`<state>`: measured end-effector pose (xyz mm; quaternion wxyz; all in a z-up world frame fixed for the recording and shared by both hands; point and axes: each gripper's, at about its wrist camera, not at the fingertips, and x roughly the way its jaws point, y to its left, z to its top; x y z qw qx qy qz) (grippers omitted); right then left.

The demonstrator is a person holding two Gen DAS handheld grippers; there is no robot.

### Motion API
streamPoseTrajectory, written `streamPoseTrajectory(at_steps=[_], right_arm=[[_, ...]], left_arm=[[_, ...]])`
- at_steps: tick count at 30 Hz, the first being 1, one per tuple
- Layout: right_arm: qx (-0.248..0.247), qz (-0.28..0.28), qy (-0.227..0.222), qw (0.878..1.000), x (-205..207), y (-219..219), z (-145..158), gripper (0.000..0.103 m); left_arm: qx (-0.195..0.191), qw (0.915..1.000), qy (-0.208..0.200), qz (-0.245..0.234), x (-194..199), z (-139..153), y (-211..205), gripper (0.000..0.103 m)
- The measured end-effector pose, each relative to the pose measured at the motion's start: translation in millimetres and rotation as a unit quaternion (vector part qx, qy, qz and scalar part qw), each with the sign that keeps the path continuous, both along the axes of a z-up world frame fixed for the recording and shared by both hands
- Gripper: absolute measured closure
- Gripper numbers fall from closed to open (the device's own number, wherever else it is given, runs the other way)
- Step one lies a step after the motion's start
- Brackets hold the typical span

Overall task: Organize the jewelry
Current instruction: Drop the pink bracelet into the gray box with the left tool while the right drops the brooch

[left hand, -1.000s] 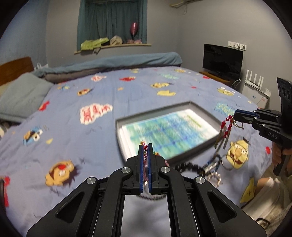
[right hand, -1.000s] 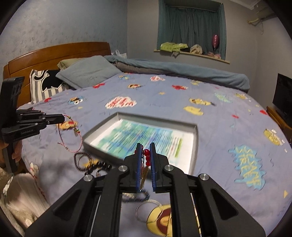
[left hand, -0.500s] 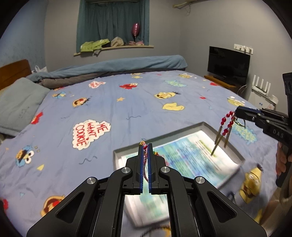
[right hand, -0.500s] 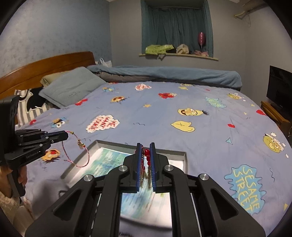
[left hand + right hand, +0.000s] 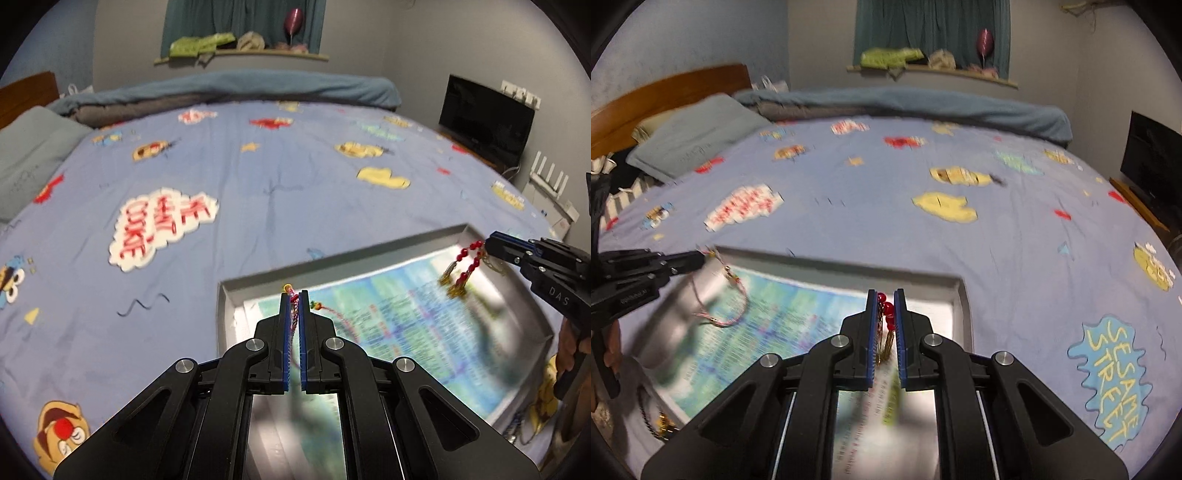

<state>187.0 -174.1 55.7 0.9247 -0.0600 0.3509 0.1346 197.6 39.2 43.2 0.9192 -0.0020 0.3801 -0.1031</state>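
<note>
A grey metal tray (image 5: pixel 332 260) (image 5: pixel 849 264) lined with a blue-green printed sheet lies on the bed. My left gripper (image 5: pixel 294 295) is shut on a thin pink cord bracelet (image 5: pixel 334 314) that hangs into the tray's near left corner; it also shows in the right wrist view (image 5: pixel 735 295), held by the left gripper (image 5: pixel 698 256). My right gripper (image 5: pixel 885 295) is shut on red bead earrings (image 5: pixel 886 314) with gold tassels, hanging over the tray's right end. The left wrist view shows them (image 5: pixel 461 266) at the right gripper (image 5: pixel 493 242).
The bed has a blue Sesame Street sheet (image 5: pixel 258 177). More jewelry lies on the sheet by the tray's near side: a dark beaded piece (image 5: pixel 653 421) and a chain (image 5: pixel 517 428). A grey pillow (image 5: pixel 690 144), a wooden headboard (image 5: pixel 665 88) and a TV (image 5: pixel 484 118) surround the bed.
Both grippers have moved down and forward over the tray with their jewelry. The tray now looms larger and the bracelet and earrings hang close above its lining.
</note>
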Motion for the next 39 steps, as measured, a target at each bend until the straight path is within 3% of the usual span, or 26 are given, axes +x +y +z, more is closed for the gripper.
streamPoseTrajectory(at_steps=[4,18,20,22,24,28,31,34,39], right_arm=[[-0.015,-0.015,0.021,1.0,6,0,-13,0.094],[-0.032,-0.038,0.012,0.999,6,0,-14,0.094],[-0.032,-0.041,0.01,0.999,6,-1,-13,0.093],[-0.029,-0.044,0.006,0.999,4,-2,-12,0.091],[-0.027,-0.046,0.004,0.999,4,-3,-11,0.086],[-0.023,-0.051,-0.004,0.998,0,-7,-7,0.083],[-0.019,-0.054,-0.012,0.998,-4,-9,-1,0.072],[-0.012,-0.055,-0.017,0.998,-9,-11,4,0.069],[-0.005,-0.052,-0.027,0.998,-18,-12,13,0.055]], left_arm=[[0.04,0.9992,0.008,-0.001,6,-13,-4,0.098],[0.058,0.9981,0.013,0.018,6,-18,-4,0.098],[0.053,0.9982,0.013,0.025,6,-18,-2,0.094],[0.047,0.9984,0.009,0.03,4,-16,1,0.076],[0.044,0.9984,-0.002,0.034,1,-13,1,0.071],[0.051,0.9979,-0.012,0.038,-3,-9,-1,0.069],[0.053,0.9977,-0.019,0.038,-6,-5,-3,0.065],[0.054,0.9975,-0.025,0.037,-10,-1,-5,0.061],[0.054,0.9971,-0.029,0.045,-17,5,-7,0.054]])
